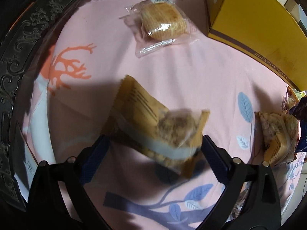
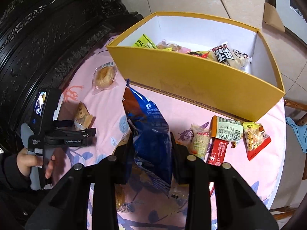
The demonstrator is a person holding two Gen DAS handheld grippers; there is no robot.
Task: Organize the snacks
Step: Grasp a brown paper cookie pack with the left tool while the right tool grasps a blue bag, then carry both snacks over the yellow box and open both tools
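- My left claw (image 1: 153,145) is closed partway on a tan packet (image 1: 155,128); the pads press its two sides, and the packet's long axis runs forward and left, away from me. It looks lifted off the cloth, though blur makes that hard to tell.
- My right claw (image 2: 151,140) grips a blue bag (image 2: 149,132) between narrowly set fingers; the bag stands tall, its top pointing toward the box (image 2: 191,82).
- The box, yellow outside and white inside, sits at the far edge of the table (image 2: 249,164), open at the top, with several snacks already in it. It lies straight ahead of the right claw and ahead and to the right of the left one, so I judge the right hand nearer and better placed to drop first.
- Loose snacks remain: a round cake (image 1: 163,23) in clear wrap near the far left edge, just beside the box's left corner, and a cluster of packets (image 2: 230,136) on the right side in front of the box.
- A pink cloth (image 1: 191,76) printed with leaves and branches covers the table; dark carved furniture (image 2: 38,38) stands to the left, pale floor tiles beyond.
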